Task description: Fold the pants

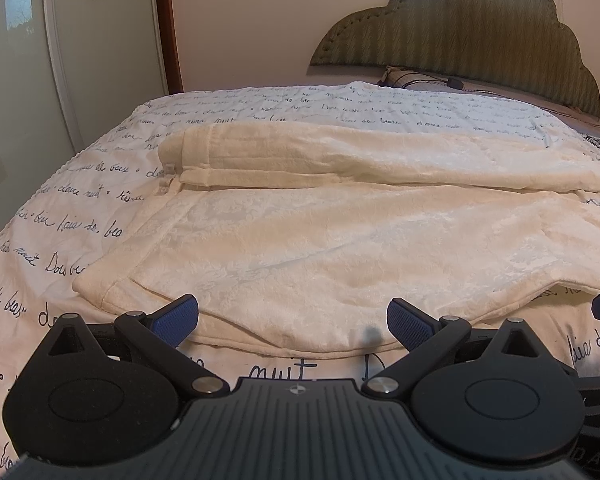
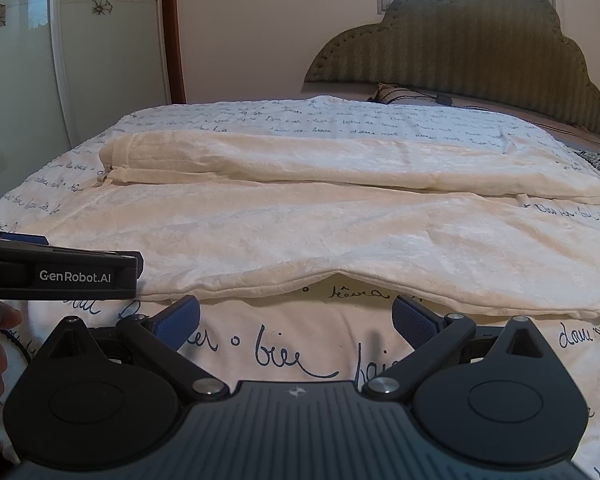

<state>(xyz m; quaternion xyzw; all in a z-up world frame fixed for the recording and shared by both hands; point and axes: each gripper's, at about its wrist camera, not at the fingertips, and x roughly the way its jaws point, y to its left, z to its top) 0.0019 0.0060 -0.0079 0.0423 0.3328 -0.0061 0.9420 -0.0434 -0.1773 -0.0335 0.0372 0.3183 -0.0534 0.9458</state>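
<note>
While both my left claw [image 1: 293,322] and right claw [image 2: 296,320] hang released, pants [image 1: 320,240] lie unfolded, mid-frame; folding not begun.

Both wrist cameras sit low at the foot of the bed, facing the green headboard [image 1: 460,28]. The left view hangs close over the cream pants [image 1: 300,240]; the right view sits beside it, catching the left gripper [image 2: 60,272] at its left edge. Both share pants, script-printed bedspread [image 2: 280,352] and headboard.
</note>
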